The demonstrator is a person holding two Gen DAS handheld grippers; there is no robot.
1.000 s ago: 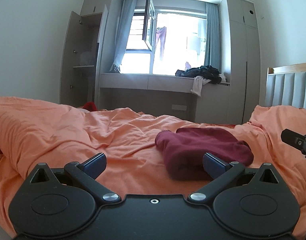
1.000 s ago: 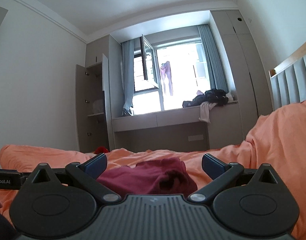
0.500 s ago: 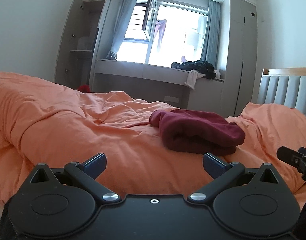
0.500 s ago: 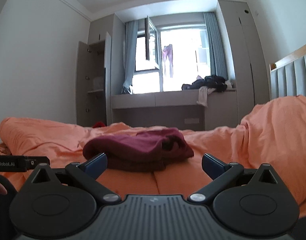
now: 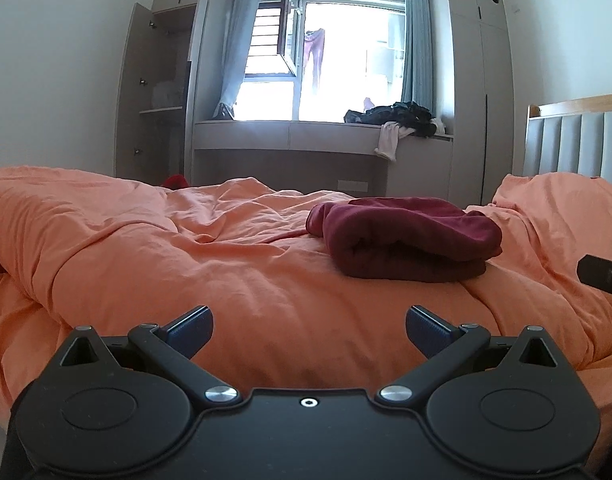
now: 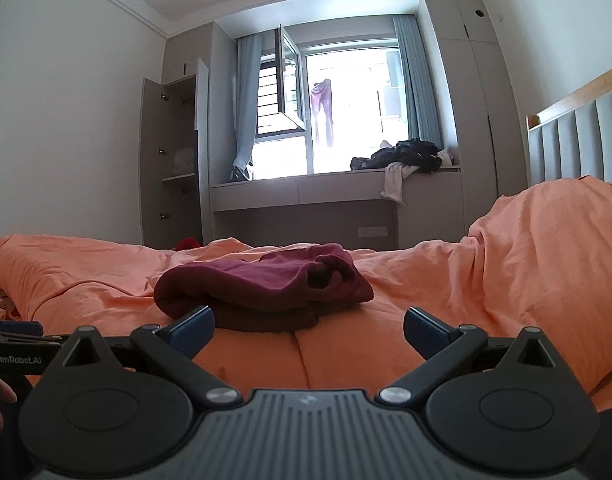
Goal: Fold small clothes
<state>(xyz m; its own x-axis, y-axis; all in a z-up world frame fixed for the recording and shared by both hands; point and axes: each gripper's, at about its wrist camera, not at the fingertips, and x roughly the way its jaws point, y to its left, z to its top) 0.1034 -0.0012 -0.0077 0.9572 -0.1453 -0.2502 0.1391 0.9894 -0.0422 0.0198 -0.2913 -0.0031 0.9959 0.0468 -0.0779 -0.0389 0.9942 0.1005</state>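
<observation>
A dark red garment [image 5: 409,236] lies folded in a thick bundle on the orange bed cover [image 5: 186,248]. In the right wrist view the garment [image 6: 262,286] sits just beyond my fingers, left of centre. My left gripper [image 5: 309,330] is open and empty, well short of the garment, which lies ahead to its right. My right gripper [image 6: 308,330] is open and empty, close in front of the garment. The tip of the right gripper [image 5: 601,274] shows at the right edge of the left wrist view.
The orange cover bulges into a raised hump at the right [image 6: 545,248] and a ridge at the left [image 5: 46,208]. A padded headboard [image 5: 577,144] stands at the right. A window bench with a pile of dark clothes [image 5: 393,114] and an open cupboard [image 5: 158,92] lie beyond the bed.
Both grippers have drawn back from the garment and risen, so it now lies farther ahead in both views. The garment has stayed in its folded bundle.
</observation>
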